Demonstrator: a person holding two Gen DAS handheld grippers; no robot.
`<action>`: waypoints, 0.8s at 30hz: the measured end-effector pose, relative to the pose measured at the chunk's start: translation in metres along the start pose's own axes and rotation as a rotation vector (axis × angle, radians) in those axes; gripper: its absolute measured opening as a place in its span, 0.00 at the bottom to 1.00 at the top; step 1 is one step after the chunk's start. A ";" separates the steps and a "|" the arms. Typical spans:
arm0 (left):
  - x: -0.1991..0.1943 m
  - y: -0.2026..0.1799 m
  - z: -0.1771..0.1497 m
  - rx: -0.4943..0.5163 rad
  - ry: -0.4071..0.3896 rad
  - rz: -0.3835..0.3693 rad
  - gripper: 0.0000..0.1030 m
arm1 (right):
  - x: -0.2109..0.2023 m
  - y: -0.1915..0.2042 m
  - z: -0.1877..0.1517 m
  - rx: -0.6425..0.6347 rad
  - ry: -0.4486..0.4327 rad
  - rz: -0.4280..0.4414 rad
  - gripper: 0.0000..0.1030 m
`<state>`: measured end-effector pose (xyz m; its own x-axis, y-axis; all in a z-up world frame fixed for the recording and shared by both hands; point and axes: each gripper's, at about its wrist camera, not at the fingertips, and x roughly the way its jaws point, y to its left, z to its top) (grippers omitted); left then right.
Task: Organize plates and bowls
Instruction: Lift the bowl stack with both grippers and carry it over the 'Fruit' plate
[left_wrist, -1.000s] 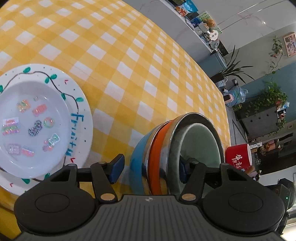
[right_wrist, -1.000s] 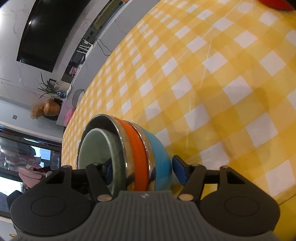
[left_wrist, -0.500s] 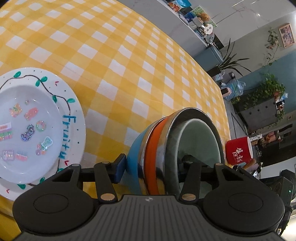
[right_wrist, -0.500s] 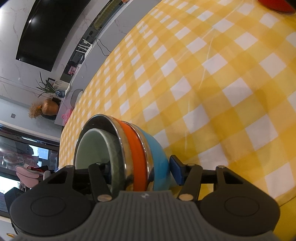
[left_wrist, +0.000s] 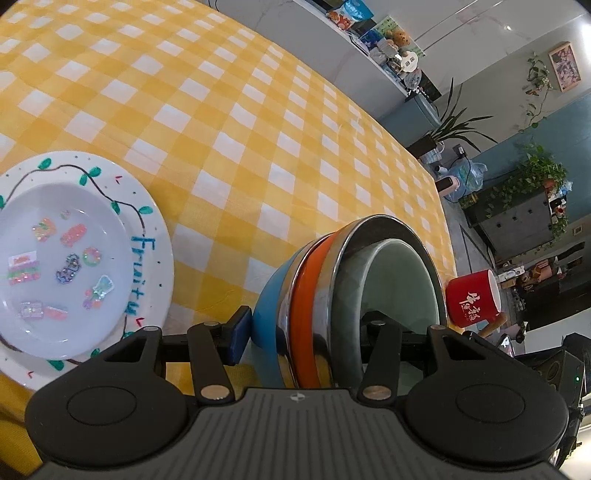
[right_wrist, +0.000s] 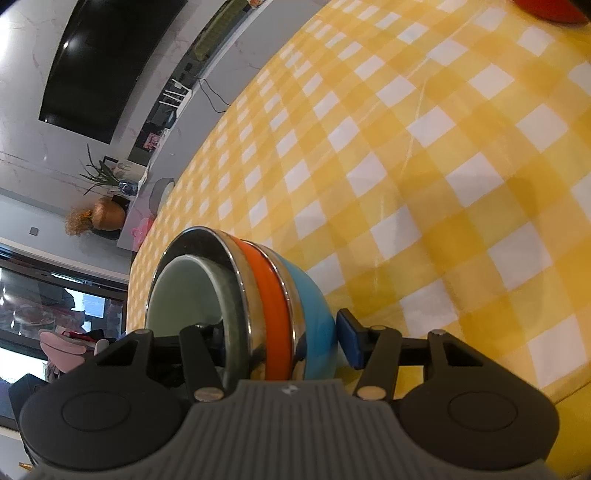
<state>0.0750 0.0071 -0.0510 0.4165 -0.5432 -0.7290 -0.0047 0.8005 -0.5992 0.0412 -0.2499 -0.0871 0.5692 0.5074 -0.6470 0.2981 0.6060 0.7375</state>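
Observation:
A nested bowl stack (left_wrist: 314, 280), blue outside, then orange, steel and pale green inside, sits near the front edge of the yellow checked table (left_wrist: 258, 147). My left gripper (left_wrist: 306, 330) is shut on its wall: the blue pad presses the blue bowl and the other finger reaches inside the green one. From the opposite side, my right gripper (right_wrist: 279, 334) straddles the bowl stack (right_wrist: 269, 295) the same way. Its jaws are closing, with the outer pad against the blue bowl. Left of the stack, a small stickered plate (left_wrist: 74, 258) lies on a larger painted plate (left_wrist: 155, 258).
A red mug (left_wrist: 471, 301) shows just beyond the stack's right side. Something red (right_wrist: 546, 9) lies at the far edge of the right wrist view. Checked cloth (right_wrist: 443, 166) stretches away past the bowls. The table's edge runs close under both grippers.
The left gripper's jaws narrowed until the blue pad met the blue bowl. The right gripper's outer pad crept slightly inward. The stack has stayed in place.

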 end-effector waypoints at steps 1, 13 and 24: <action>-0.002 0.000 0.000 -0.001 -0.001 0.001 0.55 | -0.001 0.000 -0.001 -0.003 0.000 0.004 0.52; -0.037 0.006 -0.002 0.011 -0.048 0.025 0.55 | -0.003 0.022 -0.015 -0.035 0.029 0.044 0.52; -0.081 0.031 0.007 -0.018 -0.124 0.035 0.55 | 0.006 0.064 -0.034 -0.084 0.067 0.065 0.51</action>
<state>0.0471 0.0772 -0.0083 0.5250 -0.4787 -0.7037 -0.0375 0.8130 -0.5810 0.0379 -0.1878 -0.0508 0.5318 0.5851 -0.6123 0.1956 0.6185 0.7610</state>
